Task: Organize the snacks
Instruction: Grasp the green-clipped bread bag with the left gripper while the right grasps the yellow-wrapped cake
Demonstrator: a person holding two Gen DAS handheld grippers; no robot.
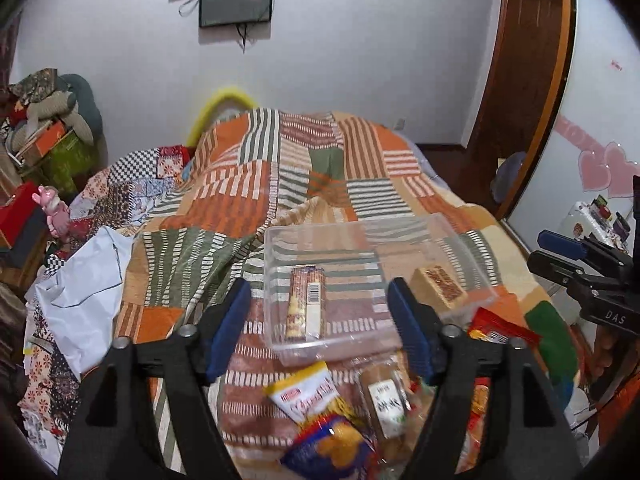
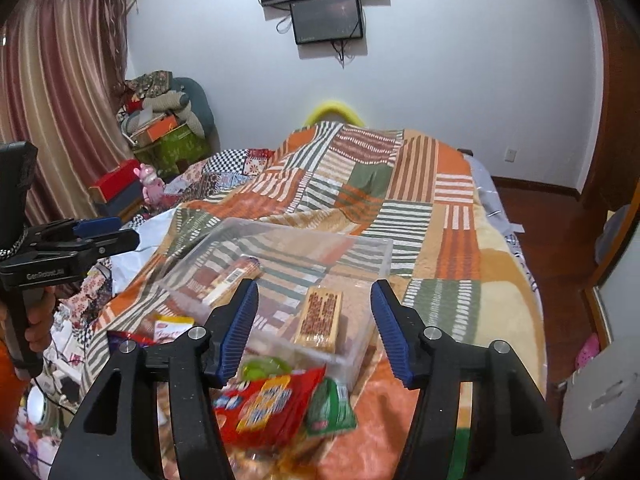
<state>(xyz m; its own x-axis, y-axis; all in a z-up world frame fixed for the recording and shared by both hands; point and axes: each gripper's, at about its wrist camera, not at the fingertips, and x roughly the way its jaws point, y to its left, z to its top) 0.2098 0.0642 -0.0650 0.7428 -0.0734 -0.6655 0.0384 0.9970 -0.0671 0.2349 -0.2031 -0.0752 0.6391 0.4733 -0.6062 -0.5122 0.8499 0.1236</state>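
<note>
Left gripper hangs spread wide w/ nothing held, over the yellow-white packet — right gripper likewise agape, above the red bag. Clear bin on the quilt already holds two biscuit packs. Judging by the loose pile, next pick should be one pack at a time: approx. center the fingers across its short side, lift clear of the rim, lay it flat beside the others.

Black claw frames carry ribbed blue pads (silver screws at the joints).
</note>
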